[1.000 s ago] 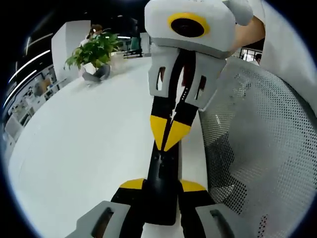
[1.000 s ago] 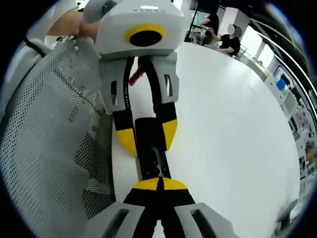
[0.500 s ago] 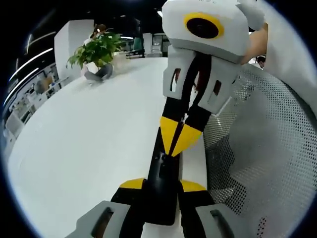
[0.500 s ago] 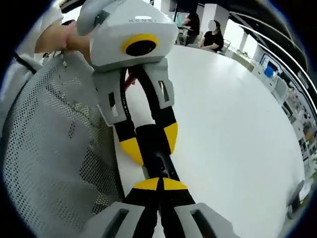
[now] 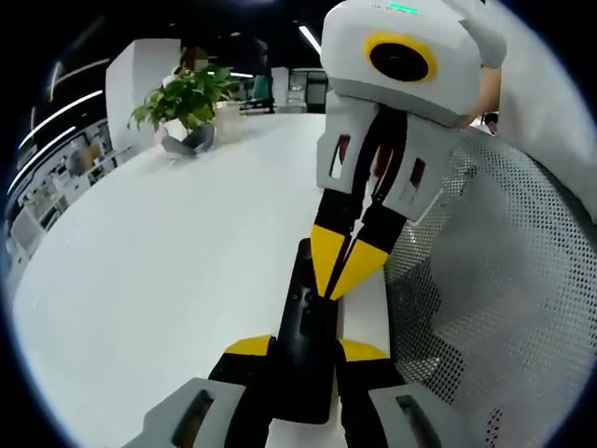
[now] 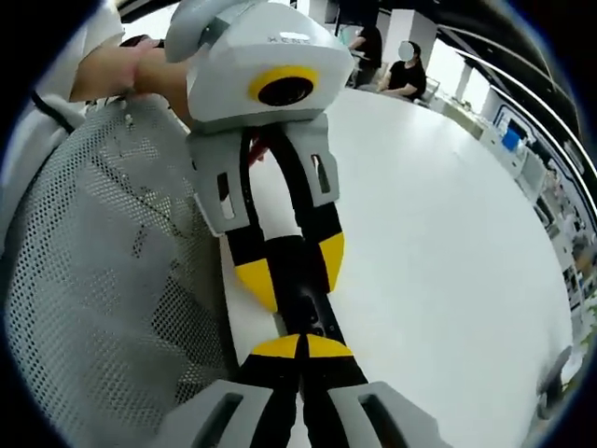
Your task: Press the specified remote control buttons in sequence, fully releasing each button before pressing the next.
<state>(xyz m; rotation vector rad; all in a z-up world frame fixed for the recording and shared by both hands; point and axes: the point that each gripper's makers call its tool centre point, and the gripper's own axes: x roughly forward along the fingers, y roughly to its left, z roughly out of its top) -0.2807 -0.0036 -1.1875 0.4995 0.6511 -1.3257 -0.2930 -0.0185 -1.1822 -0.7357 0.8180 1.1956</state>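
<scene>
Now left tool [image 5: 306, 350] clamps black remote [image 5: 308, 308], right tool [image 5: 343, 285] pinched closed; potted plant [image 5: 184, 98] behind

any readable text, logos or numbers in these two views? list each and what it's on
Small dark lettering on top of the left gripper's white housing, seen in the right gripper view: there, but too blurred to read.
Black remote control: its button markings cannot be read.
Right gripper housing in the left gripper view: a small green light, no text.
Nothing else legible.
</scene>
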